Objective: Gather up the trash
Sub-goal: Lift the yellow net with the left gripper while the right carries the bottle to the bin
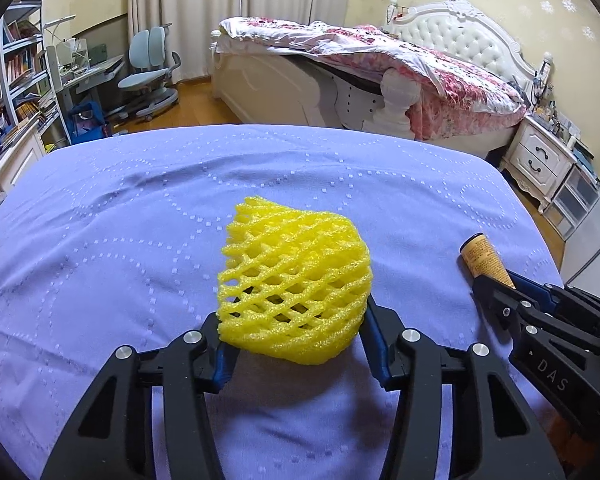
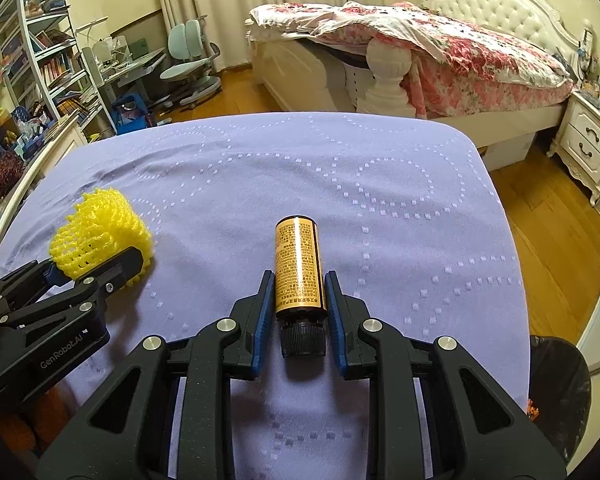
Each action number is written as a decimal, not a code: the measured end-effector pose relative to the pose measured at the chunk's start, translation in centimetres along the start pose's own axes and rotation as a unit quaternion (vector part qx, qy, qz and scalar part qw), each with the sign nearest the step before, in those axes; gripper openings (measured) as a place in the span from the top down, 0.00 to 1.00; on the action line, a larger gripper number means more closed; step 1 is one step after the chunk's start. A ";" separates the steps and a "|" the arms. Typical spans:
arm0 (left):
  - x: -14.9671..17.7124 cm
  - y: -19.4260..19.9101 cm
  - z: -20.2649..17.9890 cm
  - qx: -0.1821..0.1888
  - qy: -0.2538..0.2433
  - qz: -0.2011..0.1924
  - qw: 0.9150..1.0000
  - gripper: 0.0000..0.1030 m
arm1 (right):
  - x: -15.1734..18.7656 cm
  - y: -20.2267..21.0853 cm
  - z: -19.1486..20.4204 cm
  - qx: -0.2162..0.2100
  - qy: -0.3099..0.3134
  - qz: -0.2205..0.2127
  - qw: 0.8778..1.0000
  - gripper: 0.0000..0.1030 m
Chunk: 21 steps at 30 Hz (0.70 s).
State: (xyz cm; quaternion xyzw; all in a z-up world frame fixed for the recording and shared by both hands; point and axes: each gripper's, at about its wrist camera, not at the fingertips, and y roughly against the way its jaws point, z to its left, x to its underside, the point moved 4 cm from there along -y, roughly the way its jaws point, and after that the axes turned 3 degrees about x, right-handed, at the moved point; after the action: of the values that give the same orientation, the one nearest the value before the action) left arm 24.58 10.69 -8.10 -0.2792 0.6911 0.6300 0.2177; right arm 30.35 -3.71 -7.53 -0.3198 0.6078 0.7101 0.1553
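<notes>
A: What's your left hand-held gripper doing?
B: It's clamped on the yellow foam net. Your right hand-held gripper grips the small bottle, both over the purple worktop.

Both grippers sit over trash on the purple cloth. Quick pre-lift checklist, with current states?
1. Right gripper clamped on the bottle: ok, pads press both sides.
2. Left gripper closed on the yellow foam net: ok, fingers squeeze its near end.
3. Net grip secure enough to lift: cannot tell, foam is soft.
4. Bottle cap on: ok, black cap faces the camera.
5. Grippers apart from each other: ok.
6. Trash bin reachable: cannot tell, only its edge shows at lower right.
</notes>
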 end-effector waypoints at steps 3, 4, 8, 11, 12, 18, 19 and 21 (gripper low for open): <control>0.5 0.5 0.0 -0.001 0.004 0.000 1.000 0.50 | 0.8 0.7 0.3 -0.002 0.001 0.000 1.000 0.76; 0.8 0.7 0.1 -0.001 0.007 0.000 1.000 0.50 | 1.1 0.9 0.5 -0.002 0.002 0.001 1.000 0.76; 1.7 1.6 0.2 -0.005 0.009 -0.002 1.000 0.50 | 2.3 1.8 0.8 -0.003 0.005 0.001 1.000 0.76; 2.6 2.5 0.2 -0.012 0.009 -0.005 1.000 0.50 | 3.0 2.4 1.0 -0.004 0.007 0.002 1.000 0.76; 2.8 2.7 0.2 -0.012 0.011 -0.005 1.000 0.50 | 3.3 2.6 1.0 -0.005 0.007 0.002 1.000 0.76; 4.3 4.2 0.2 -0.014 0.016 -0.009 1.000 0.50 | 5.2 4.1 1.5 -0.007 0.013 0.002 1.000 0.76; 4.5 4.3 0.1 -0.014 0.016 -0.009 1.000 0.50 | 5.4 4.3 1.6 -0.007 0.013 0.002 1.000 0.76; 5.0 4.7 0.0 -0.015 0.014 -0.009 1.000 0.50 | 6.2 4.8 1.8 -0.008 0.014 0.002 1.000 0.76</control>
State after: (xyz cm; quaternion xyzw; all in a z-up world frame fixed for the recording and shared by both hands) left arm 17.74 10.36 -7.82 -0.2980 0.6821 0.6340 0.2094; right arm 22.31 -4.06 -7.69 -0.3298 0.6044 0.7110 0.1430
